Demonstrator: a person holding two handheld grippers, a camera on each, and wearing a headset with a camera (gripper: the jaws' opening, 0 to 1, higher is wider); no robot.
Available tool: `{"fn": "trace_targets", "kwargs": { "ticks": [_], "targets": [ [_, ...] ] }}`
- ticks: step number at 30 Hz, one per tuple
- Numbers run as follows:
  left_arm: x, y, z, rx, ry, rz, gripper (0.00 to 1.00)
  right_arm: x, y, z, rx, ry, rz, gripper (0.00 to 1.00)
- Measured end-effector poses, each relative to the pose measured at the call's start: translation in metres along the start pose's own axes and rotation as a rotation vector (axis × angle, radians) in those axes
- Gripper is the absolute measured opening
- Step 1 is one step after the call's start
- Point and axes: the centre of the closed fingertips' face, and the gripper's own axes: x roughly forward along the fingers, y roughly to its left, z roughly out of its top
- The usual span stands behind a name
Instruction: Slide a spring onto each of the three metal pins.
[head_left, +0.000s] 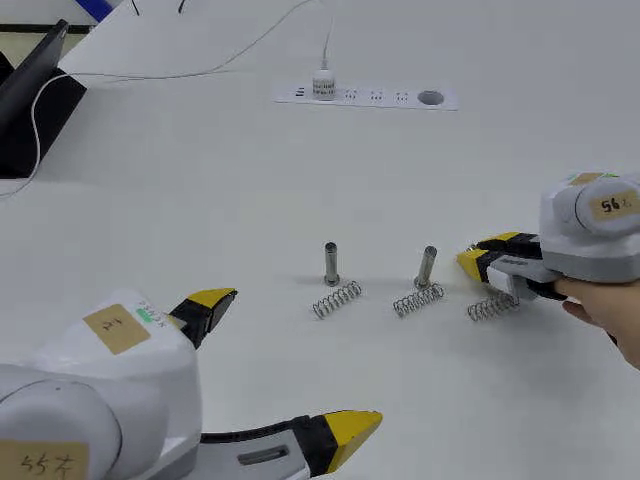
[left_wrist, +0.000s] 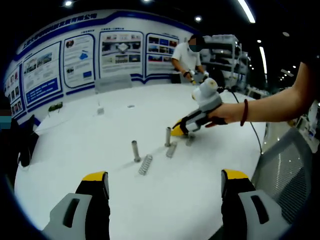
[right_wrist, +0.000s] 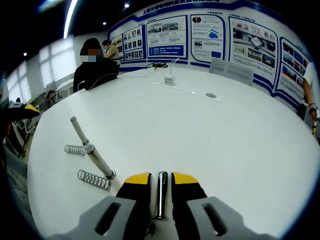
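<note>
Three pins (head_left: 331, 263), three loose springs (head_left: 337, 299)

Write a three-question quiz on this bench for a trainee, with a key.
1. Multiple choice: how many of the springs are threaded onto the pins? A none, B one, C all three.
2. True or false: the left tool is open and holds nothing.
3. Fill in: the right tool is closed around a metal ____.

Key: 1 A, they all lie on the table. 2 true. 3 pin.
</note>
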Motion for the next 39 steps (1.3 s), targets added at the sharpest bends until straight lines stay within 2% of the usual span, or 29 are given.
{"fn": "trace_targets", "kwargs": {
  "ticks": [5, 7, 13, 16, 27, 39],
  "targets": [
    [-0.001, 0.000, 0.001, 0.005, -0.002, -0.001, 0.95, 0.000, 0.001, 0.000, -0.016, 0.006, -0.001, 0.10],
    [-0.001, 0.000, 0.002, 0.009, -0.002, 0.000, 0.95, 0.000, 0.001, 0.001, -0.021, 0.009, -0.001, 0.09],
    [-0.003, 0.002, -0.001, 0.016, 0.016, 0.008, 0.93, -0.001, -0.003, 0.002, 0.067, 0.039, 0.012, 0.09],
    [-0.005, 0.003, 0.000, 0.015, 0.005, 0.011, 0.94, -0.006, -0.005, 0.007, 0.087, 0.023, 0.014, 0.09],
    [-0.009, 0.003, 0.004, 0.034, -0.004, 0.016, 0.93, -0.029, -0.006, 0.018, 0.095, -0.007, 0.000, 0.09],
    [-0.016, 0.006, 0.010, 0.031, -0.033, 0.037, 0.92, -0.049, -0.002, 0.018, 0.055, -0.005, -0.011, 0.09]
  ]
}}
